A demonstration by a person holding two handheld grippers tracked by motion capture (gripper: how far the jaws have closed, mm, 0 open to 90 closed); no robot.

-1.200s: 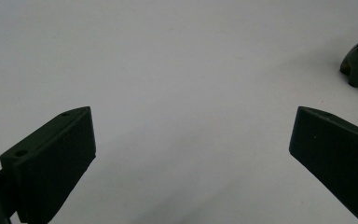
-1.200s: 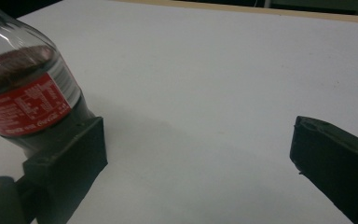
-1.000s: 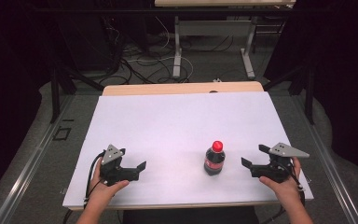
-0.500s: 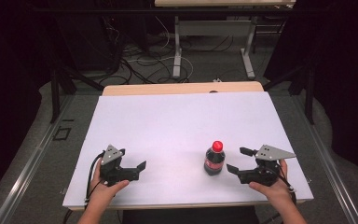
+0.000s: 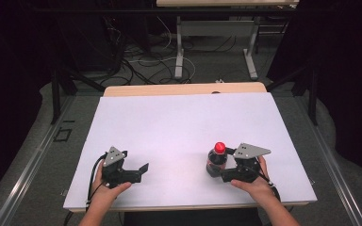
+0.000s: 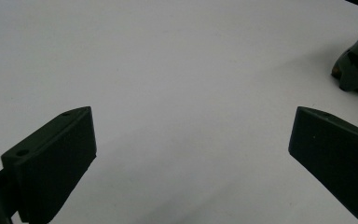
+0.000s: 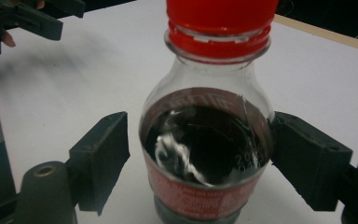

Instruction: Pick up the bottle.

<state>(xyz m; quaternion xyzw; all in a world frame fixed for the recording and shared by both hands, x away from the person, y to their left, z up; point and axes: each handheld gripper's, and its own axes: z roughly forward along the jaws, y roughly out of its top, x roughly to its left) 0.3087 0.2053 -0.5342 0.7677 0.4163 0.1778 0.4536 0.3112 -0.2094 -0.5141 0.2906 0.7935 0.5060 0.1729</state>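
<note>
A small cola bottle [image 5: 218,157] with a red cap and dark drink stands upright on the white table [image 5: 179,127], front right. My right gripper [image 5: 215,172] is open with the bottle [image 7: 205,140] between its jaws. One jaw is close against the bottle's side and the other stands a little off it. My left gripper [image 5: 140,173] rests at the front left, open, with nothing between its jaws [image 6: 193,140]. The bottle's dark base [image 6: 356,74] appears at the far right of the left gripper view. The left gripper [image 7: 28,18] is also visible far off in the right gripper view.
The white sheet covers most of the tabletop, leaving a wooden strip [image 5: 184,89] bare along the far edge. Beyond it are dark floor, cables [image 5: 136,61] and the legs of another table [image 5: 217,42].
My right gripper has moved left along the front of the table and now straddles the bottle. The left gripper and the bottle have stayed put.
</note>
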